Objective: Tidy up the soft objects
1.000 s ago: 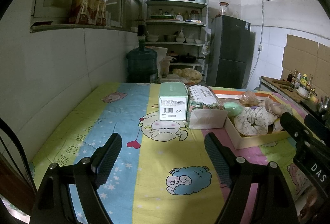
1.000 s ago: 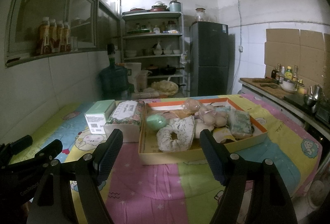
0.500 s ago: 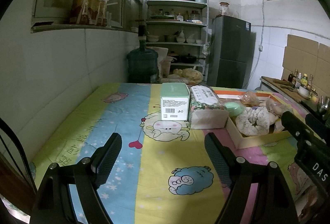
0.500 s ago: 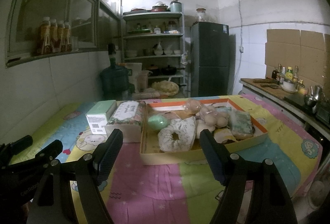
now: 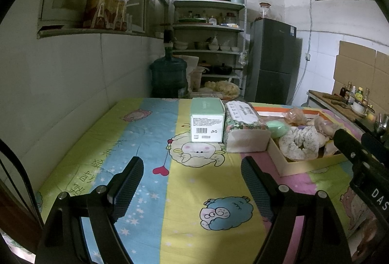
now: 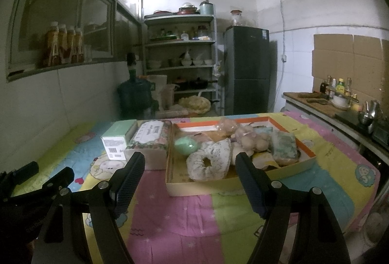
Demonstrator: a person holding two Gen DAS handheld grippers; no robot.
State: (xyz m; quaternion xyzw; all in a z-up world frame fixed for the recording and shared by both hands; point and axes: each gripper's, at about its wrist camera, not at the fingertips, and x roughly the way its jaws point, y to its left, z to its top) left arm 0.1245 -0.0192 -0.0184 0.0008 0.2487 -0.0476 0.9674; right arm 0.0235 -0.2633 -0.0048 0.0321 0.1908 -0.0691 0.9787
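Softness is the main thing to reckon with here: the shallow cardboard tray (image 6: 243, 185) in the middle of the right wrist view holds a loose heap of cloth and padded pieces, and all of them look light and yielding, likely to sag or fold when lifted. The pale ring-shaped fabric piece (image 6: 206, 164) lies at the near edge of the tray, just above the gap of the right gripper (image 6: 189, 181), whose jaws stand wide apart with nothing between them; its thick rim seems the best place to pinch, since a bite across the roll should hold better than one on a loose fold. Behind it sit a mint-green rounded pad (image 6: 187, 146), a cluster of pinkish lumps (image 6: 248, 140) and a flat patterned packet (image 6: 284, 147), crowded and touching. Left of the tray, a floral tissue pack (image 6: 150, 137) rests against a mint box (image 6: 119, 140); both look stiffer. In the left wrist view the left gripper (image 5: 192, 187) hangs low over the cartoon-print cloth (image 5: 194, 191) covering the tabletop, jaws likewise spread and empty, well short of the box at centre frame.
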